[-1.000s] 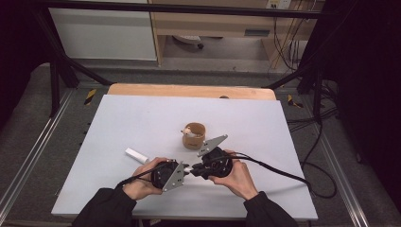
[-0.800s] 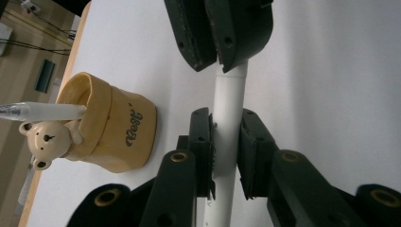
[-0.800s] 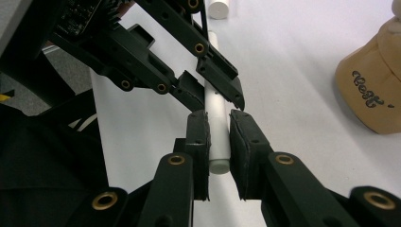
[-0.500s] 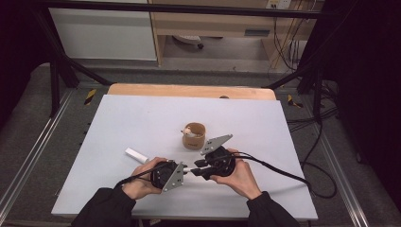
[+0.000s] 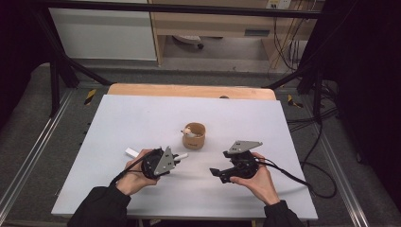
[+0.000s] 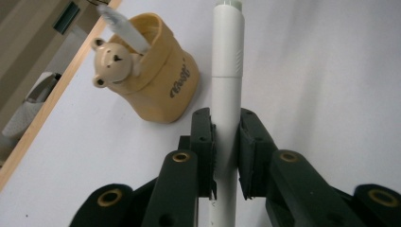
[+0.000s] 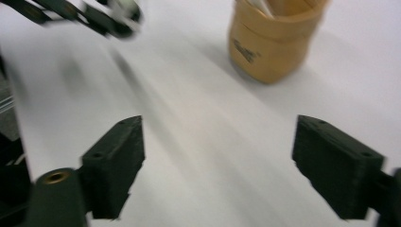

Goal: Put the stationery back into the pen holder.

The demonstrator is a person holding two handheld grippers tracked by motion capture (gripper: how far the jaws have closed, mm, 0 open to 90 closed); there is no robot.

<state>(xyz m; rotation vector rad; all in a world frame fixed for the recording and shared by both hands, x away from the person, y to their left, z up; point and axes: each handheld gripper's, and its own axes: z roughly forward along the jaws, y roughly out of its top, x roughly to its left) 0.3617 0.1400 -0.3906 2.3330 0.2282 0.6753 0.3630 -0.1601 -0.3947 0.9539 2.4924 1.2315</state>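
Where the person's forearms come in from the bottom of the high view, a white-topped rectangular desk (image 5: pixel 142 118) with a wooden far edge carries everything. Left hand (image 5: pixel 134 177) grips the left claw (image 6: pixel 226 142), low on the desk's near-left part. Right hand (image 5: pixel 260 182) grips the right claw (image 7: pixel 217 151), near-right, well apart from the left one, black cable (image 5: pixel 293 177) trailing off to the right.

Tan cylindrical pen holder with a small bear figure on its rim (image 5: pixel 194 135) stands upright near mid-desk, between and beyond the two claws. One pale pen-like item leans inside it (image 6: pixel 124 29).

Long white cylindrical marker pen (image 6: pixel 226 85): clamped between the left claw's jaws around its mid-length, pointing away along the jaws, just beside the holder but apart from it.

Right claw: jaws wide, nothing between them, bare desk beneath; view blurred.
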